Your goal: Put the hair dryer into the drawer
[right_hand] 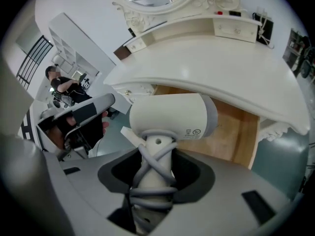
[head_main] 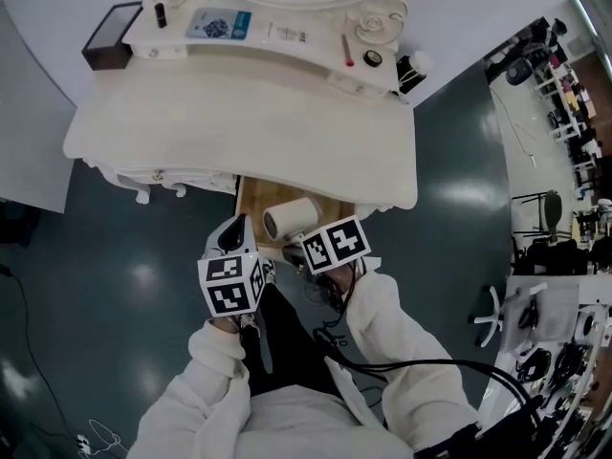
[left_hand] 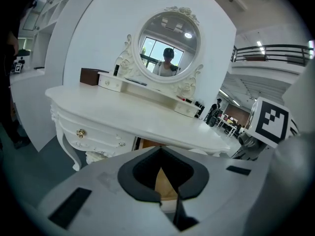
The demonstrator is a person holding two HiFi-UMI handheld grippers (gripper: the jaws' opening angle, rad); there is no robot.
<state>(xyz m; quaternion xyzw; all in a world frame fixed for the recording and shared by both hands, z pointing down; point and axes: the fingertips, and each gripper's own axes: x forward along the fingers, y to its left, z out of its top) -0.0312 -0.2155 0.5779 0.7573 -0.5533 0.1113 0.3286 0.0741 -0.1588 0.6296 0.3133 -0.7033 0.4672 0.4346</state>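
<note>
Head view: the right gripper (head_main: 308,242) holds the hair dryer (head_main: 292,218) above the open drawer (head_main: 254,199) under the dressing table (head_main: 239,122). The left gripper (head_main: 232,237) is just beside it.

Left gripper view: its jaws are pressed together, with nothing between them.

Right gripper view: its jaws clamp the cord-wrapped handle. The barrel lies crosswise, and the drawer is just ahead and below.

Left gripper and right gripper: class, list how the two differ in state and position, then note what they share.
The right gripper is shut on the cord-wrapped handle of the hair dryer; the left gripper is shut on nothing. In the head view, the right gripper holds its load over the open drawer; the left gripper sits beside it, to its left. Both carry a marker cube and point toward the table.
</note>
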